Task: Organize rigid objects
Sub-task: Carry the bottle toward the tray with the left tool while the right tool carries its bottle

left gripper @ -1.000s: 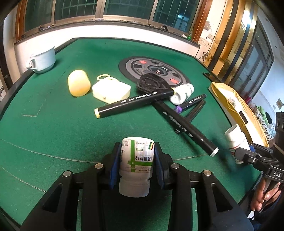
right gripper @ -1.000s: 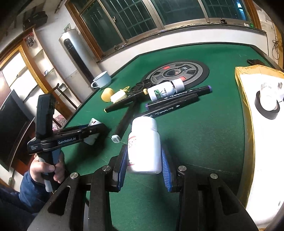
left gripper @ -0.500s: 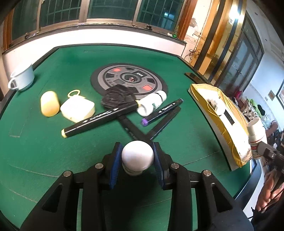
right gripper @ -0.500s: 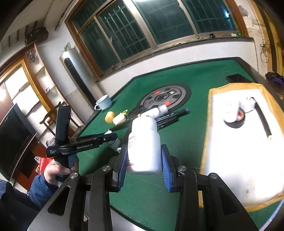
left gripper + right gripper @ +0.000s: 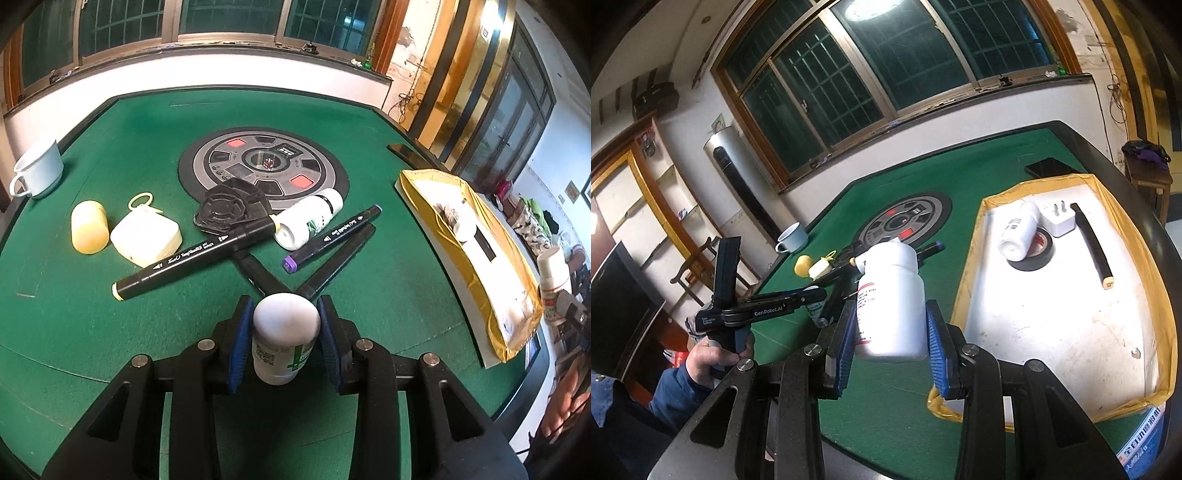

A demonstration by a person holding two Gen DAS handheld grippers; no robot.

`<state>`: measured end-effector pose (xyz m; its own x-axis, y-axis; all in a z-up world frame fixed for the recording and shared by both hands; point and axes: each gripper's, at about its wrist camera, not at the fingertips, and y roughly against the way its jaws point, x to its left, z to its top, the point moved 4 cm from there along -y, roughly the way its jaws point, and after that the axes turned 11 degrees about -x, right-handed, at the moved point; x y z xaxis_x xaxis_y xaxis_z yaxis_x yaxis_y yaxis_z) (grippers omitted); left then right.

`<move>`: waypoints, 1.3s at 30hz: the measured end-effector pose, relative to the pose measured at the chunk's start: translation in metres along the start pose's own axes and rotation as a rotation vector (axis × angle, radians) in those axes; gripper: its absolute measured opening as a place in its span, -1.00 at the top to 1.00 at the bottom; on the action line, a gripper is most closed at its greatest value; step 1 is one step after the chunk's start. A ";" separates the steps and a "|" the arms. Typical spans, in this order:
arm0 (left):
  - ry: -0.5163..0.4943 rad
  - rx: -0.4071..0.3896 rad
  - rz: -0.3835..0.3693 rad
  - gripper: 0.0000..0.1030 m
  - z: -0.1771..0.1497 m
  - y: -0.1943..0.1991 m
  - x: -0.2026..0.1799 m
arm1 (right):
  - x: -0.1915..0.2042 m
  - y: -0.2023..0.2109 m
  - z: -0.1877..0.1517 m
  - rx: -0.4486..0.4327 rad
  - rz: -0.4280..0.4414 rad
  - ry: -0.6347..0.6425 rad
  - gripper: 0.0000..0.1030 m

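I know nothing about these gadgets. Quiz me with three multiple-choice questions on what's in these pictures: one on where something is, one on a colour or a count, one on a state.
1. Where does the roll of black tape lie?
A. in the yellow-edged tray
B. beside the mug
C. on the round grey panel

2. What colour is the table felt?
A. red
B. green
C. blue

3. What is the right gripper doing?
A. hanging open and empty
B. clamping a marker
C. clamping a white bottle

Answers:
1 A: the tape sits on the tray's white floor, under a lying bottle.
2 B: the felt is green in both views.
3 C: both blue pads press the bottle's sides.
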<state>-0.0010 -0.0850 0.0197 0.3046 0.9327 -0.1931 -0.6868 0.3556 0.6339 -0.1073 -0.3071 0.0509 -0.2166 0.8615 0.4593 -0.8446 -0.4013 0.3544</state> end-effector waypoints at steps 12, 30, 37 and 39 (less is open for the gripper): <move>0.028 -0.034 -0.055 0.38 0.002 0.011 0.000 | 0.001 -0.003 -0.004 0.016 0.006 0.003 0.38; 0.034 -0.098 -0.097 0.37 -0.001 0.042 0.000 | 0.008 -0.020 -0.013 0.050 0.013 -0.005 0.38; 0.011 -0.088 -0.113 0.37 -0.003 0.044 -0.004 | 0.018 -0.035 -0.019 0.077 0.037 -0.002 0.38; 0.008 -0.086 -0.121 0.38 -0.003 0.044 -0.005 | 0.018 -0.038 -0.020 0.081 0.042 -0.007 0.38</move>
<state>-0.0347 -0.0741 0.0460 0.3835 0.8830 -0.2704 -0.6993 0.4689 0.5395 -0.0886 -0.2698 0.0299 -0.2474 0.8415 0.4802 -0.7924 -0.4609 0.3995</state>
